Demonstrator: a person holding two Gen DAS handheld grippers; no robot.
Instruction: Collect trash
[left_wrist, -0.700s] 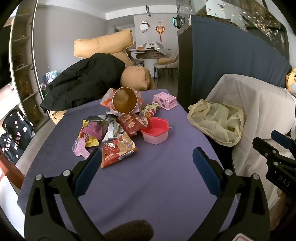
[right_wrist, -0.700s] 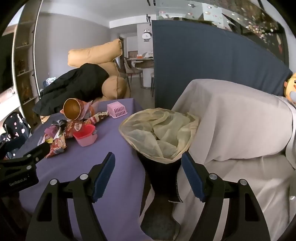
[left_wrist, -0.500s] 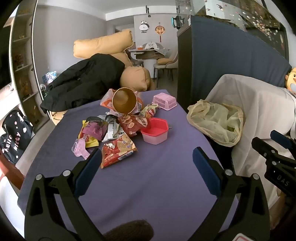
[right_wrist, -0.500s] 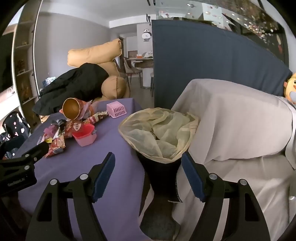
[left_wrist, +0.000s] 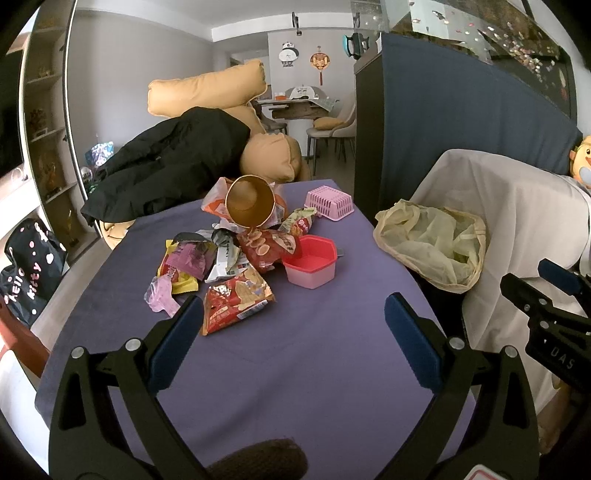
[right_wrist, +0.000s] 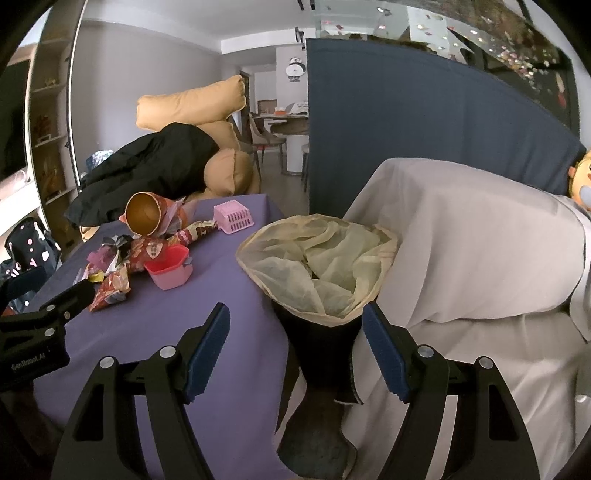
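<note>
A heap of snack wrappers (left_wrist: 236, 258) lies on the purple table (left_wrist: 314, 362), with a red packet (left_wrist: 236, 301) nearest, a tipped gold paper cup (left_wrist: 249, 201) behind and a pink plastic cup (left_wrist: 312, 260) at the right. A bin lined with a yellowish bag (left_wrist: 432, 245) stands off the table's right edge. My left gripper (left_wrist: 293, 326) is open and empty, short of the red packet. My right gripper (right_wrist: 295, 338) is open and empty, in front of the bin (right_wrist: 321, 258); the heap (right_wrist: 122, 258) lies to its left.
A small pink basket (left_wrist: 328, 203) sits at the table's far right corner. A white-draped seat (right_wrist: 480, 240) stands right of the bin. Tan cushions with a black coat (left_wrist: 177, 166) lie behind the table. A dark partition (left_wrist: 443, 147) stands at the back right.
The right gripper has drifted slightly, so the scene sits a little lower left in its view. The left gripper has hardly moved. Both stay open.
</note>
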